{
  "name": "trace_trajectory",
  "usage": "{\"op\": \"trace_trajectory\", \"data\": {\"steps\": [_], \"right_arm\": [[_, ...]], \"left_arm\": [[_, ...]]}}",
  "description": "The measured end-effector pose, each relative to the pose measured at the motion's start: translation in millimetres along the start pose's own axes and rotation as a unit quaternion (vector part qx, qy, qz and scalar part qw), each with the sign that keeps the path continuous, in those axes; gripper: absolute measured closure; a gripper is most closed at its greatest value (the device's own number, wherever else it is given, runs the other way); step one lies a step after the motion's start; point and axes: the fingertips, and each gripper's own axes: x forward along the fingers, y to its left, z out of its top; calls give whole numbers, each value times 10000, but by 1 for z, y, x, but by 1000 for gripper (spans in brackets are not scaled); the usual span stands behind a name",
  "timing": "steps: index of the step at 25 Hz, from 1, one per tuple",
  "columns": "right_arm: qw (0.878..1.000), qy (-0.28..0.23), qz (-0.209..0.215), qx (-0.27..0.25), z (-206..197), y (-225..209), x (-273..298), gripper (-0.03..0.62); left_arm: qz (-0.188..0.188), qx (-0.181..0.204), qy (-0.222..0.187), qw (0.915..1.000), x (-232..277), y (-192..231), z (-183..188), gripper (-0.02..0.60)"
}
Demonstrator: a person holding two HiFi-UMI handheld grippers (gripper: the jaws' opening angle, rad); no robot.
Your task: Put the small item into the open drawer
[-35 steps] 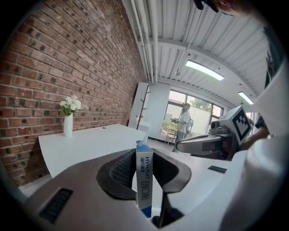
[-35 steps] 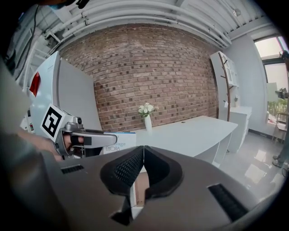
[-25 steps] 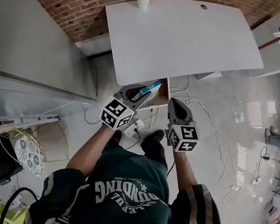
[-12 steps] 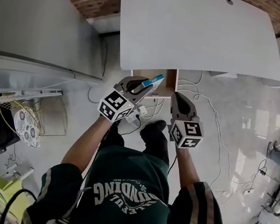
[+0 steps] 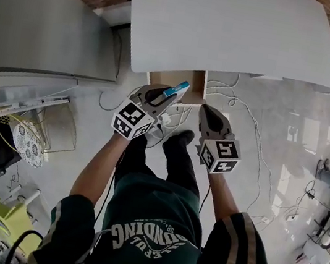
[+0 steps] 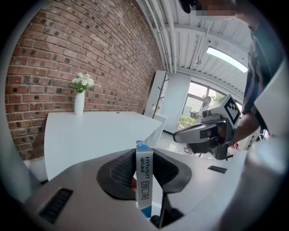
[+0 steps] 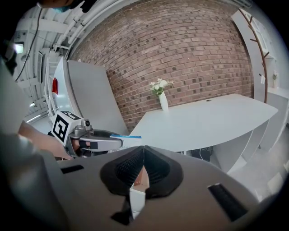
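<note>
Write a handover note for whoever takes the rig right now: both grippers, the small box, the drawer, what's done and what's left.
Left gripper: shut on the small blue-and-white box.
Right gripper: shut, nothing held, beside the left one.
Drawer: open under the near edge of the white table. In the head view the box lines up with the drawer's front.
Done: box picked up and at the drawer.
Left: lower it in, release, pull back.
</note>
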Motion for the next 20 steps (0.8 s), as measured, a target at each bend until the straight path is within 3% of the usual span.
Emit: {"op": "trace_trajectory", "data": {"steps": [7,15,20], "right_arm": [[9998,60,-84,148,-15,-12,7,569],[9991,172,-243,312,-47,-24,24,569],[9987,260,-277,336,-71,-19,41,569]], "left_arm": [[-129,-127,118,9998,30,14,-24,486],[-501,191,304,9981,64,26,-63,486],[-514,156,444,9976,71,38,-95,486]]}}
